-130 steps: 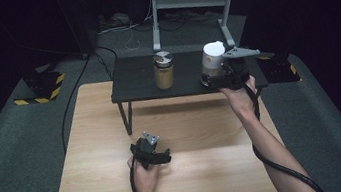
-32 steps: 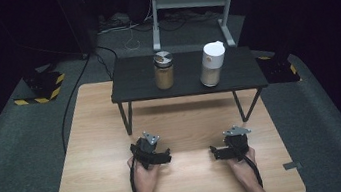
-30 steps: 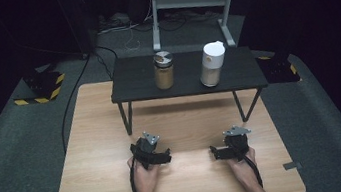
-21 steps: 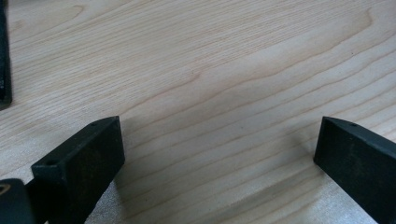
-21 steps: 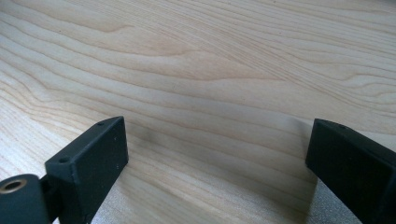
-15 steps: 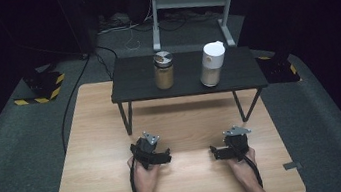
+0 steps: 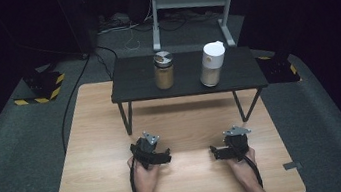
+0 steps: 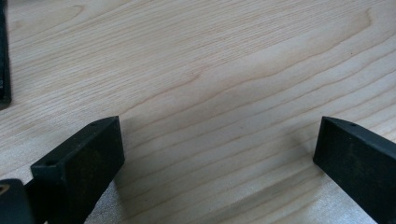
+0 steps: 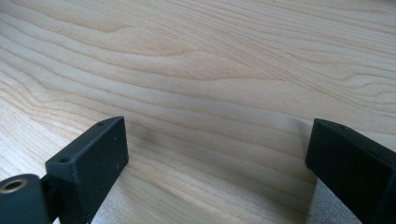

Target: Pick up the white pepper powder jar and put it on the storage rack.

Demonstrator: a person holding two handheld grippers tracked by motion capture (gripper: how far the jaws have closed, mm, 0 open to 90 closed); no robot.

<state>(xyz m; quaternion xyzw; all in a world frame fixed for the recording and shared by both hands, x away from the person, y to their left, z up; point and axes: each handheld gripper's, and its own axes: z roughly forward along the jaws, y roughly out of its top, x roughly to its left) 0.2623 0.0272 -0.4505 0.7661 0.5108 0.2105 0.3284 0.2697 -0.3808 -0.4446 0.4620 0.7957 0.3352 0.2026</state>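
Risk from here, judged: clipping the dark shelf [image 7: 146, 81] edge on a reach, or toppling the jar [image 7: 164, 70], then the white-lidded cup [image 7: 212, 65], both upright on it and apart. Resting on the wooden table [image 7: 187, 124]: left gripper [image 7: 164, 157], jaws spread wide over bare wood; right gripper [image 7: 215, 153], likewise released and empty. Beyond: grey carpet [image 7: 13, 143], striped block [image 7: 38, 87], dark room.

Both grippers held low, side by side, jaws spread

The left gripper [image 7: 150, 152] is gripped by the left hand [image 7: 144, 176] and the right gripper [image 7: 231, 144] by the right hand [image 7: 242, 165]; both jaw pairs are seen wide apart with nothing between them.
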